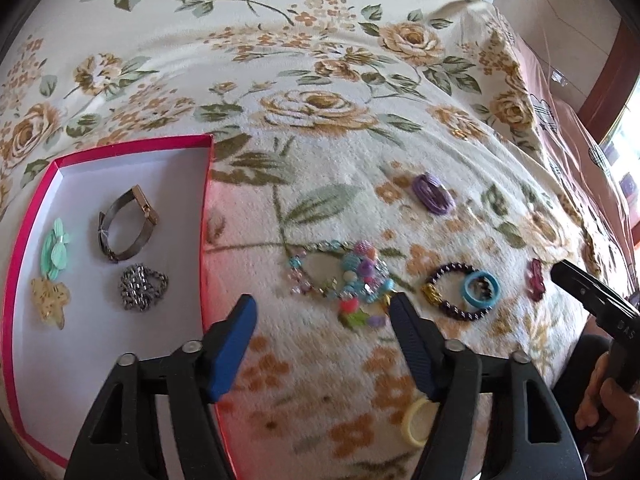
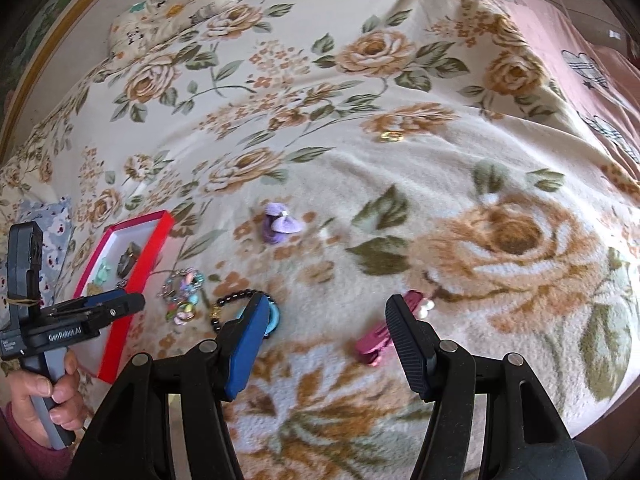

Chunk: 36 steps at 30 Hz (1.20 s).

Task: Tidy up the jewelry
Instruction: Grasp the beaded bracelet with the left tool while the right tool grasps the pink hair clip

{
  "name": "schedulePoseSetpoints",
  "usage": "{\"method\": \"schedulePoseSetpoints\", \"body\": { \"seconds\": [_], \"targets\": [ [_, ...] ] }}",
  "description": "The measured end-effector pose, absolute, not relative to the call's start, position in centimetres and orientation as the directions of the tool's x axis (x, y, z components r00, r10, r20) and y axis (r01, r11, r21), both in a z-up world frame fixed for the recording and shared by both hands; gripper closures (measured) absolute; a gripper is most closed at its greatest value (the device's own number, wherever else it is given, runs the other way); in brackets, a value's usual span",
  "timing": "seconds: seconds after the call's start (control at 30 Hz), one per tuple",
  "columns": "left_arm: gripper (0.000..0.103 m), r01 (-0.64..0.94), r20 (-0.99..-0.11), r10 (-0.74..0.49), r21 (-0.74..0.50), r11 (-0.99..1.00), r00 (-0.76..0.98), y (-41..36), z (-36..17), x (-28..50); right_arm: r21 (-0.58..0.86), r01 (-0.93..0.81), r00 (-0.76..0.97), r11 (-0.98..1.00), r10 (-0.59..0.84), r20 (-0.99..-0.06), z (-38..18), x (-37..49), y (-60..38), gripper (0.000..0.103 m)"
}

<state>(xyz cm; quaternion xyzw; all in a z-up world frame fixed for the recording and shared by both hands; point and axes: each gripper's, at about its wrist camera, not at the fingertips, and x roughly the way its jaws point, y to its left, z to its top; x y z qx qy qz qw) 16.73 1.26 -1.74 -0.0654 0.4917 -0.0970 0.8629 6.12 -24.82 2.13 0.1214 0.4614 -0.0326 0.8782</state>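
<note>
The left gripper (image 1: pixel 322 312), jaws apart and empty, hovers nearest the beaded necklace (image 1: pixel 344 276), just ahead and slightly right, while the right gripper (image 2: pixel 326 316), also spread, sits beside the pink clip (image 2: pixel 374 342).

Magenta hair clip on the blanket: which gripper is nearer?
Right. The right gripper hangs open beside the magenta hair clip; the left gripper is open over the colorful beaded necklace.

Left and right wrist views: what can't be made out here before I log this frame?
- Yellow ring, left wrist view: partly behind the left gripper finger.
- Blue ring, right wrist view: mostly behind the right gripper finger.
- Pink box, left view: near corner cut off by the frame edge and gripper body.
- Small gold piece, right view: too small and blurred to identify.
</note>
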Motion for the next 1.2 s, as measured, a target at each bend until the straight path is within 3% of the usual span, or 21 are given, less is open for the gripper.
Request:
{"method": "schedulePoseSetpoints", "body": {
  "seconds": [0.13, 0.5, 0.73, 0.8, 1.2],
  "targets": [
    [0.055, 0.107, -0.850, -0.206, -0.176, 0.979, 0.485, 1.3, -2.6, 18.6, 0.160, 0.199, 0.564, 0.967, 0.020, -0.825, 1.9, 6.1, -25.5, 0.040],
    [0.064, 0.176, -0.903, -0.122, -0.053, 0.983, 0.412, -1.3, -6.2, 22.3, 0.128, 0.229, 0.478, 0.965, 0.003, -0.878, -1.1, 6.7, -26.0, 0.041],
    [0.096, 0.246, -0.899, -0.169, -0.071, 0.967, 0.404, -2.7, -6.5, 22.6, 0.110, 0.242, 0.463, 0.964, -0.015, -0.886, -2.3, 7.4, -26.2, 0.074],
    [0.096, 0.256, -0.893, -0.177, -0.072, 0.964, 0.414, -2.7, -6.4, 22.4, 0.105, 0.239, 0.467, 0.965, -0.020, -0.884, -2.4, 7.3, -26.2, 0.085],
    [0.096, 0.216, -0.831, -0.260, -0.173, 0.961, 0.491, -0.2, -2.1, 19.5, 0.150, 0.146, 0.534, 0.978, 0.050, -0.844, -0.4, 7.6, -23.9, 0.086]
  ]
}}
